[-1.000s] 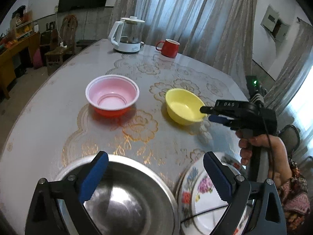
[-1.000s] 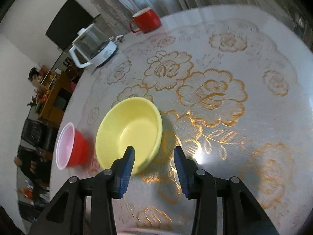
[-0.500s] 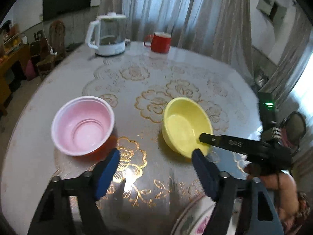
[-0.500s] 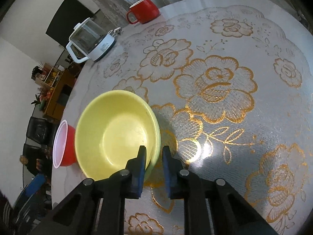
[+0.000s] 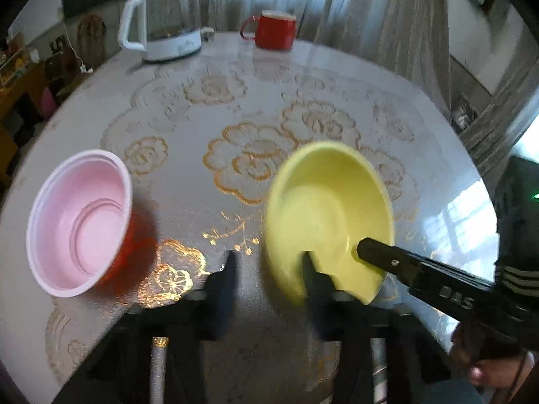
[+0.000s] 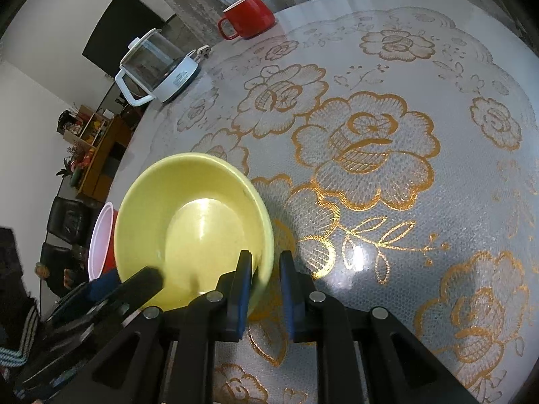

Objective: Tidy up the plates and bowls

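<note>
The right gripper (image 6: 264, 269) is pinching the near rim of the yellow bowl (image 6: 192, 222), which is sitting on the table (image 6: 387, 175) beside the pink bowl (image 5: 79, 217). The left gripper (image 5: 267, 262) is closing over that bowl's wall, one finger inside; through the blur, contact is unclear.

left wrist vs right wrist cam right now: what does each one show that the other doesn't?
Left wrist only: the pink bowl's whole inside, the left gripper's closing jaws astride the yellow bowl's near wall, and the hand holding the right gripper.

Right wrist only: the right gripper shut on the yellow bowl's right rim, and a shelf by the wall.

Both: yellow bowl, pink bowl, kettle, red mug, table.
</note>
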`<state>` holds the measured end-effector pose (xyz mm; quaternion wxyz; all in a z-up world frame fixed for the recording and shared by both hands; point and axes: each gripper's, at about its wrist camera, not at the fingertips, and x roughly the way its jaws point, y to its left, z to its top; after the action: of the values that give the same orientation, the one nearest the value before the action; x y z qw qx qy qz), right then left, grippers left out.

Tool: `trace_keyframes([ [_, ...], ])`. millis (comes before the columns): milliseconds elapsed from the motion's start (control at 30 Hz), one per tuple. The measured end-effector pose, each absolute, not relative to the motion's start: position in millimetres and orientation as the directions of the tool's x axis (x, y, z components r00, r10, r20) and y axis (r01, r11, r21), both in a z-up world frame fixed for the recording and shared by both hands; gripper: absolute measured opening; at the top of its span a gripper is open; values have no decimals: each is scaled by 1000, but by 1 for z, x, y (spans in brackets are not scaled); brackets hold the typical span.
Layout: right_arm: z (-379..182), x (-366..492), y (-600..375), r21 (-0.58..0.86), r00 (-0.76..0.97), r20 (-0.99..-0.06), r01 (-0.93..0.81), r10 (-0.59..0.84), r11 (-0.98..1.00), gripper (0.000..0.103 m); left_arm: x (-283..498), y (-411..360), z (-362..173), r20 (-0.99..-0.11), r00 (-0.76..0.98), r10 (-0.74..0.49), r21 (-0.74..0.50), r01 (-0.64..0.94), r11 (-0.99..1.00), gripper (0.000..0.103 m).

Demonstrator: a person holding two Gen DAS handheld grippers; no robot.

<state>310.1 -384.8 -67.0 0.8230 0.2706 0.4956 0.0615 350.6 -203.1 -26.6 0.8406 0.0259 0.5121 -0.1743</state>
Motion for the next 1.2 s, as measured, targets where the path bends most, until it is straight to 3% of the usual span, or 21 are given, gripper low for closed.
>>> trace_keyframes([
  [67,-66,309,-382,518,500,-776,159,384,840,16,349,-205,-30,-874,411,-260,-125,327,937,17],
  [233,-56,304,-372,473,509,-786,132,350,871,13,340,-205,-26,-864,428,-264,-115,343,932,17],
  [1200,2,199,-331,565,610,-681,85,406,821,12,226,-134,31,-739,553,-385,-207,356,911,16],
])
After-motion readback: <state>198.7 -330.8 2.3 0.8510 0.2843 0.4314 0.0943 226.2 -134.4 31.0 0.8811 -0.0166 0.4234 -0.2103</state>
